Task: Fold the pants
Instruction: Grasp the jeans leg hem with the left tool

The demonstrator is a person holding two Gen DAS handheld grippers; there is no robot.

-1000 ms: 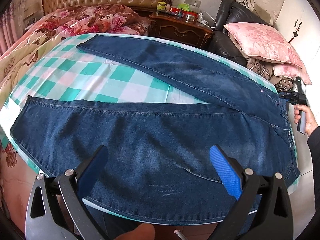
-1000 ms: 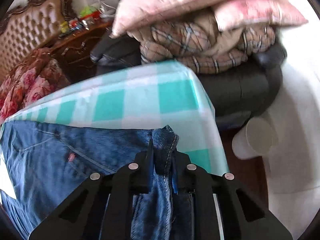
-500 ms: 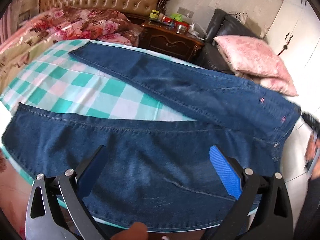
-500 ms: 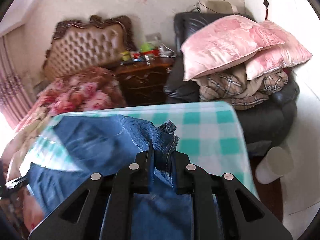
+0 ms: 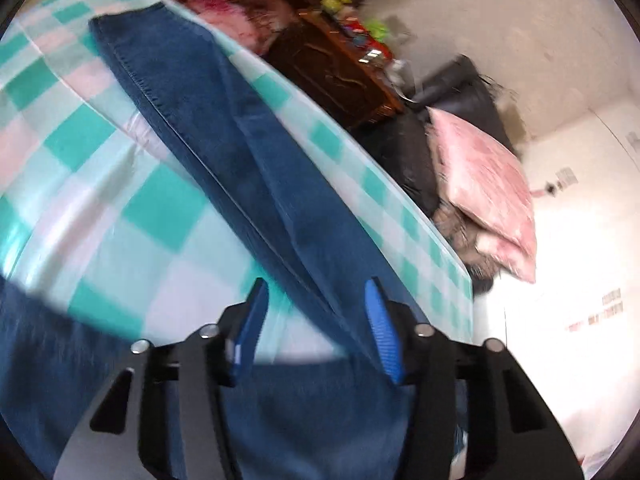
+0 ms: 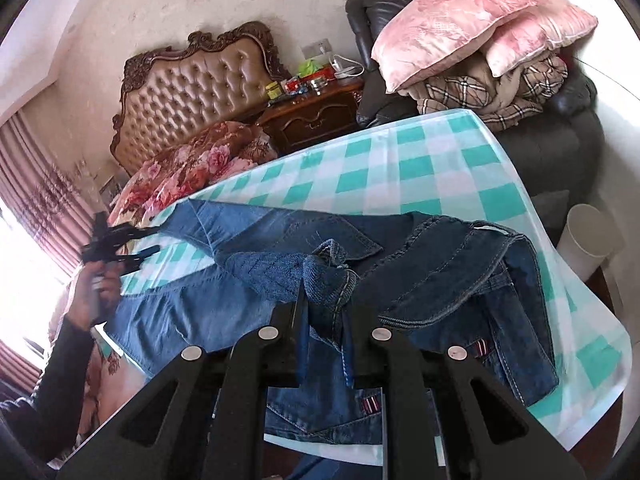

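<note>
Now we hold blue pants [image 6: 460, 280] on checked table [image 6: 420, 168]. Our right gripper [image 6: 324, 304] pinches bunched waist tight. Our left gripper [image 5: 316, 320] closes its jaws around pant leg, pads not pressing yet.

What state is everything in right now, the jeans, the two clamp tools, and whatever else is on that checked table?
Blue denim jeans: partly folded, waist end lifted and bunched.
Right gripper: shut on a bunched piece of the jeans.
Left gripper: closing, a jeans leg between its blue pads, not yet pinched.
Teal and white checked tablecloth: spread flat under the jeans.
</note>
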